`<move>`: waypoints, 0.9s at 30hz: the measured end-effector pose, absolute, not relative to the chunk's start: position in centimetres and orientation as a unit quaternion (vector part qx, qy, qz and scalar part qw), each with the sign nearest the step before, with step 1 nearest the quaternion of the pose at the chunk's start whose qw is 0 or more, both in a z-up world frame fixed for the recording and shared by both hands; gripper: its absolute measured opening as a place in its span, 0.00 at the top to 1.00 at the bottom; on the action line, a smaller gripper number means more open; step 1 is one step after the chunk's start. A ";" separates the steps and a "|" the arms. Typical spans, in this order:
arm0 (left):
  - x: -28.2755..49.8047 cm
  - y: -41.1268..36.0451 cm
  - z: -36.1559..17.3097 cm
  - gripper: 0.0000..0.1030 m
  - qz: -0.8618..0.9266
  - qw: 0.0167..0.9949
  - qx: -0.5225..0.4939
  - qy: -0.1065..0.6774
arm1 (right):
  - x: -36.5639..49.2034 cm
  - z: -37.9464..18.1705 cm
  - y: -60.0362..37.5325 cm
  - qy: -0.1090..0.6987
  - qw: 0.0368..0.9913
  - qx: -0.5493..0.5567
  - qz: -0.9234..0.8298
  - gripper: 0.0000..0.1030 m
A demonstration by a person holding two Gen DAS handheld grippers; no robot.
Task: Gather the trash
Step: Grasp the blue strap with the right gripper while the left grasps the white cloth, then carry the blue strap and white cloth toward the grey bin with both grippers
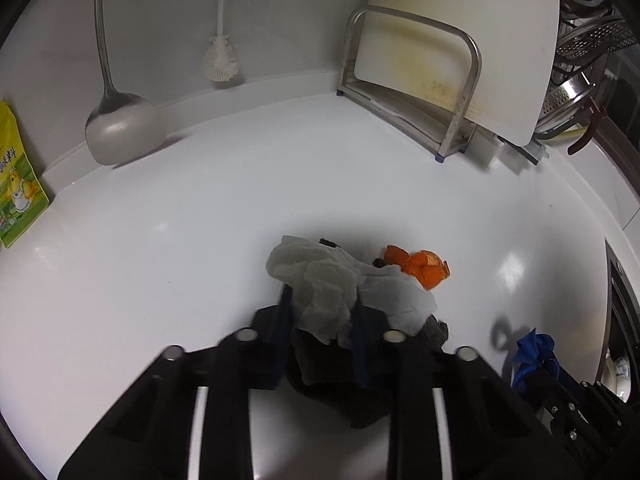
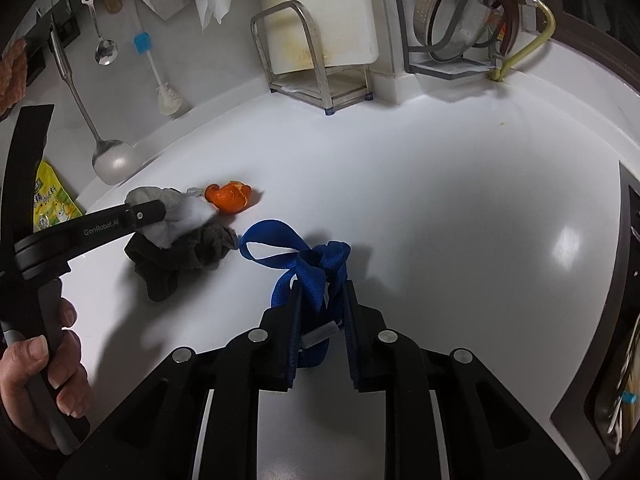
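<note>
On the white counter (image 1: 200, 220), my left gripper (image 1: 320, 306) is shut on a crumpled white paper towel (image 1: 320, 280). The towel lies on a dark grey rag (image 1: 320, 368). An orange peel (image 1: 426, 266) lies just beyond it to the right. In the right wrist view the same towel (image 2: 184, 220), rag (image 2: 176, 260) and peel (image 2: 230, 198) sit at the left, with the left gripper (image 2: 166, 216) over them and a hand (image 2: 40, 380) on its handle. My right gripper (image 2: 322, 292) is shut on a blue strap (image 2: 316, 264), whose loop rests on the counter (image 2: 440, 200).
A stained cutting board (image 2: 320, 20) stands in a metal rack (image 2: 320, 84) at the back wall. A ladle (image 1: 120, 128) and a white brush (image 1: 220, 60) hang at the left, with a yellow packet (image 1: 16, 184) below. A steel colander (image 2: 452, 12) sits back right. A dark-framed edge (image 2: 624, 280) bounds the counter at right.
</note>
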State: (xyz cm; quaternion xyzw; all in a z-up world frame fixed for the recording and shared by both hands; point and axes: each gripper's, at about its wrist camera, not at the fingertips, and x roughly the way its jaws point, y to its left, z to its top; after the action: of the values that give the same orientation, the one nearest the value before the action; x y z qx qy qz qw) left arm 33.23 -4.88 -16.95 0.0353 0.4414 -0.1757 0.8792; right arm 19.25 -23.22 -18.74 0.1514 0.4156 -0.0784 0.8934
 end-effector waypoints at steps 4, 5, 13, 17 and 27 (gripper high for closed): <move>32.9 -4.1 -16.1 0.84 -0.185 0.880 0.016 0.436 | 19.0 -18.6 -23.3 0.417 0.893 0.154 -0.075 0.82; 32.9 -3.9 -15.8 0.84 -0.186 0.880 0.011 0.436 | 18.9 -18.6 -23.3 0.417 0.893 0.154 -0.074 0.82; 31.5 -2.6 -13.1 0.84 -0.182 0.891 0.021 0.415 | 18.1 -17.3 -22.9 0.411 0.897 0.148 -0.067 0.82; 29.8 -1.7 -12.4 0.84 -0.179 0.892 0.033 0.414 | 17.3 -16.4 -22.6 0.410 0.898 0.148 -0.061 0.82; 23.4 0.5 -9.8 0.84 -0.159 0.897 0.050 0.409 | 14.1 -13.4 -21.4 0.397 0.906 0.147 -0.027 0.82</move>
State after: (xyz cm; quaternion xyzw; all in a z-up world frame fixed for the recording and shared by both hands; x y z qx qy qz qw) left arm 23.44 0.52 -9.77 0.0505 0.4094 -0.1593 0.8969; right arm 14.13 -21.41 -13.42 0.1466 0.3968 -0.0265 0.9057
